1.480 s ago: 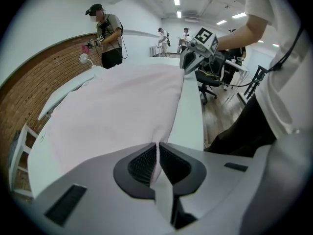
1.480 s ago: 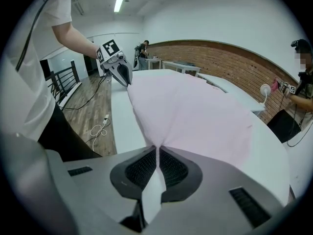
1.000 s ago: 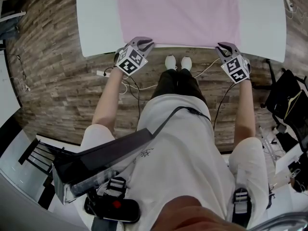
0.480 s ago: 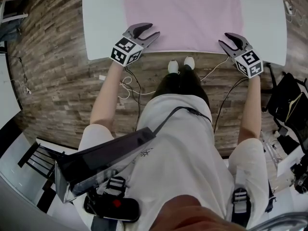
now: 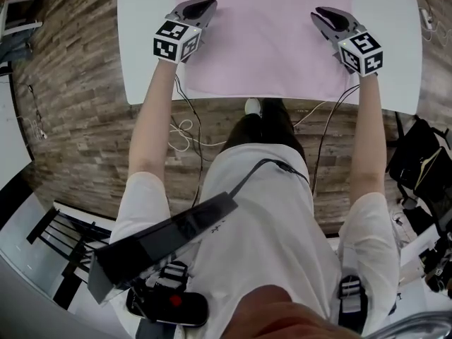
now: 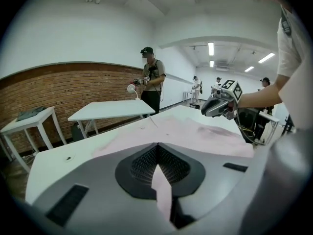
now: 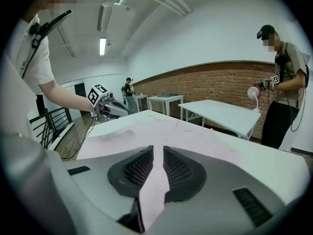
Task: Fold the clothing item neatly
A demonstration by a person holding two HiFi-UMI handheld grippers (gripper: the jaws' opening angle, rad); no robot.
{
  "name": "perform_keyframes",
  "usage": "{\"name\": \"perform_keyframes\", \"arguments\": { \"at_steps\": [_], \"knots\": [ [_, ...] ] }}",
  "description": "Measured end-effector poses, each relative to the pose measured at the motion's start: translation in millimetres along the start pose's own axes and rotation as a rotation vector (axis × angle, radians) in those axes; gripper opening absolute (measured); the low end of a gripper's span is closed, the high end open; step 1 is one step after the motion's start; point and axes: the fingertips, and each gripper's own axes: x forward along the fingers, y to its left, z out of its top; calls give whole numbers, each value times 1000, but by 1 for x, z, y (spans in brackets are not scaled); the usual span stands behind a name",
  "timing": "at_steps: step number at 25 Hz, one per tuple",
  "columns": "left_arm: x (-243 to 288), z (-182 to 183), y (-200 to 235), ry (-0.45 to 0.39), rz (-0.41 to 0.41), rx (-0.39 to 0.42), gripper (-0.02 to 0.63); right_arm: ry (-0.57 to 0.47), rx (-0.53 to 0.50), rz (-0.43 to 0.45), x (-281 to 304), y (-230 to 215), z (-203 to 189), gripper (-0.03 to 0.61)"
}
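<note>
Pink cloth ran as a thin strip between the pads of the left gripper (image 6: pixel 157 151), whose jaws were pressed together on it. The right gripper (image 7: pixel 157 151) pinched a thicker pleat of the same cloth. Its jaws stood a little apart around that pleat and had just been closing.

Both held the pink garment (image 5: pixel 261 48) by its long side edges, the left at about 11 o'clock in the head view and the right at about 1 o'clock. The cloth rose into a small ridge under the right jaws. The rest lay flat on the white surface (image 5: pixel 145 62) at 12 o'clock, with its near hem along the surface's near edge.

To fold well, I judged that both pinches should rise together and stay level. The span between them should be kept taut so that no slack bunches, and the crease should land square to the side edges. A thin bite like the left one could slip, so the pull ought to be slow.

Half a second before, both grippers had been at the near hem, at about 6 o'clock of the garment, with their jaws spread and nothing in them. Since then they had travelled up the sides towards the far end and closed on the cloth. The garment itself had not shifted on the surface.
</note>
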Motion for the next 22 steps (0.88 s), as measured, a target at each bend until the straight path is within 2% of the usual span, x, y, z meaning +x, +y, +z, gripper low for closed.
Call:
{"name": "perform_keyframes", "arguments": {
  "at_steps": [1,4,11,12,13,16,19,22],
  "knots": [
    [9,3,9,5,18,4,2,1,-2,-4,7,-11,3,53],
    [40,10,40,22,53,-2,2,-5,7,-13,31,-46,13,23],
    [111,19,107,77,107,-24,4,10,-53,-46,90,-113,35,20],
    [118,19,114,84,111,-27,15,12,-61,-53,96,-120,37,20],
    [125,20,120,90,117,-30,52,16,-68,-58,103,-127,37,20],
    [145,23,137,118,130,-38,129,44,-87,-66,120,-148,35,27],
    [171,23,151,170,115,-55,137,59,-95,-83,137,-173,34,85],
    [188,22,161,210,109,-84,137,77,-95,-95,153,-194,34,92]
  ]
}}
